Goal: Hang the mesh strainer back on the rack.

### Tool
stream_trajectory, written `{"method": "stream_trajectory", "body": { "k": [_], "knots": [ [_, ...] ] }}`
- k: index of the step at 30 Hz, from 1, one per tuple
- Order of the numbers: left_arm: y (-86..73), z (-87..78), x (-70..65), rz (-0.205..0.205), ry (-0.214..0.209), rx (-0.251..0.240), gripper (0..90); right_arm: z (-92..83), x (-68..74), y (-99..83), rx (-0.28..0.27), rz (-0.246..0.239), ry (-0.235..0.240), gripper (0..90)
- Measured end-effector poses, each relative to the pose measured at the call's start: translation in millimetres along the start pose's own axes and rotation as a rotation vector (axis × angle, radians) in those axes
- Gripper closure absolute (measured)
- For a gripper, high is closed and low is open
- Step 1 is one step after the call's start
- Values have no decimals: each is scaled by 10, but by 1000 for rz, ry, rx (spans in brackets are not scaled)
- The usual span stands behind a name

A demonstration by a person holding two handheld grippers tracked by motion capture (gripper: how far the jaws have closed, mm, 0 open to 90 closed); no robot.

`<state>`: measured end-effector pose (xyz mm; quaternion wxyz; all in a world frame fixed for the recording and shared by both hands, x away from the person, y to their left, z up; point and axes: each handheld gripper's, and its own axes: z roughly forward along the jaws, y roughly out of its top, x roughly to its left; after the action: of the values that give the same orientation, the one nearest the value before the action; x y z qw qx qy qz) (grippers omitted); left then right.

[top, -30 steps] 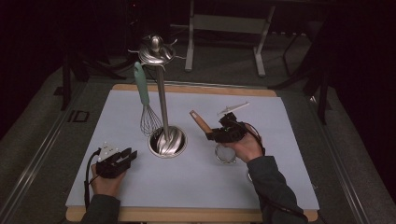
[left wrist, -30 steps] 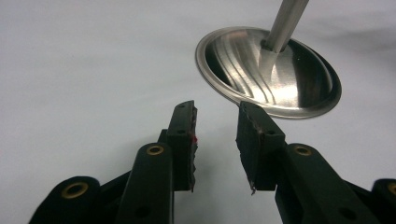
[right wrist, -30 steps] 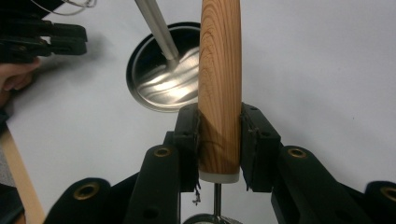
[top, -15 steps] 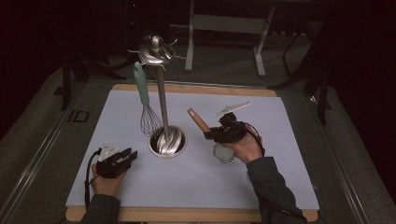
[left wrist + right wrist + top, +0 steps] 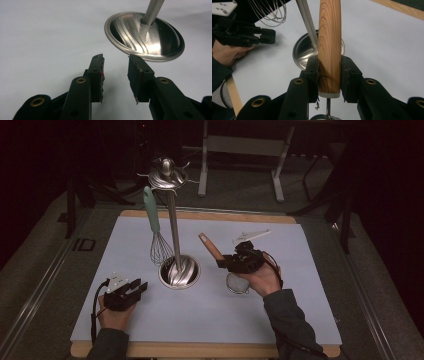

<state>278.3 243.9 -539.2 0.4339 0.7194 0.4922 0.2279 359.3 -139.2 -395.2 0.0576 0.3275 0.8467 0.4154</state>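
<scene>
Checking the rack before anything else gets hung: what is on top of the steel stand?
The stand ends in a knobbed cap with hook arms; a green-handled whisk hangs from one. Its hook eye is too small to make out.

The right claw (image 5: 329, 75) clamps a wooden handle (image 5: 330, 42); just beyond it stands a steel base (image 5: 302, 53), the other claw (image 5: 268, 32) farther left.

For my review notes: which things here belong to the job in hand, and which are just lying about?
In the job:
- small mesh strainer with a wooden handle, clamped in the right claw
- tall steel utensil stand with a round base

Lying about:
- wire whisk with a pale green handle, hanging on the stand
- thin white strip on the pale mat
- left claw, open and empty
</scene>
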Motion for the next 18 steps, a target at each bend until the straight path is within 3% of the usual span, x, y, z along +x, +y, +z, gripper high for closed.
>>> {"method": "stream_trajectory", "body": {
  "k": [18],
  "knots": [
    [-1,-6,7,-8,-3,-5,642,-144,83,41,-112,-6,4,704]
  ]
}}
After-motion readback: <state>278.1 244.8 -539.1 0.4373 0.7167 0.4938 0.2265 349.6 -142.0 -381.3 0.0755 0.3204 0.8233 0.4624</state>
